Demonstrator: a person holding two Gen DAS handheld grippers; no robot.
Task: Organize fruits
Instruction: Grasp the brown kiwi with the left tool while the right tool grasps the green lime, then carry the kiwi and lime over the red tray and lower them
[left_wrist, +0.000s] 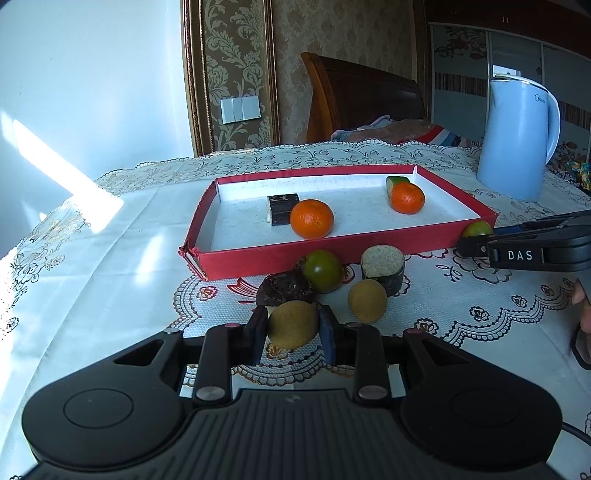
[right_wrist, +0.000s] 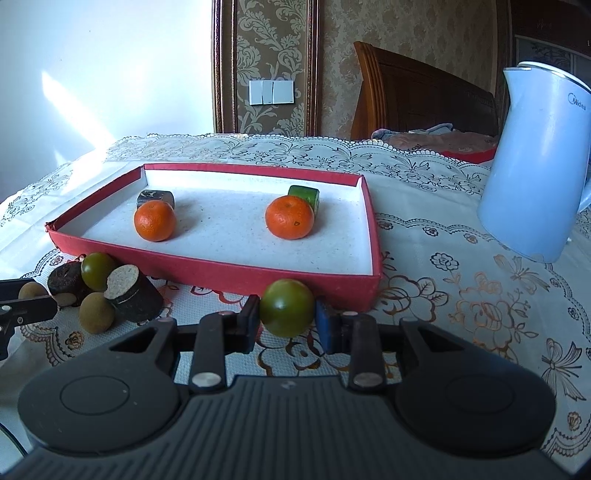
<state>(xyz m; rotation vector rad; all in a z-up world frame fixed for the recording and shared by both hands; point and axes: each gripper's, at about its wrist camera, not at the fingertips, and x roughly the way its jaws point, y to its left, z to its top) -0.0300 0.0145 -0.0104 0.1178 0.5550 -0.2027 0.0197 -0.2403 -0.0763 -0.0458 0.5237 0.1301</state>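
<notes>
We have both pickups made, and lifting each fruit over the wall of the red tray (right_wrist: 207, 271) likely comes next. Our left claw (left_wrist: 293, 330) is clamped on a tan longan (left_wrist: 293, 324) near the loose pile on the surface (left_wrist: 110, 266). Our right claw (right_wrist: 287, 320) is clamped on a green tangerine (right_wrist: 287, 307) just before the tray's near wall, where two orange tangerines (right_wrist: 290, 217) already lie.

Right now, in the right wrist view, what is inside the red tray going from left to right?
Dark block → left orange → right orange → green block, all in the red tray.
</notes>
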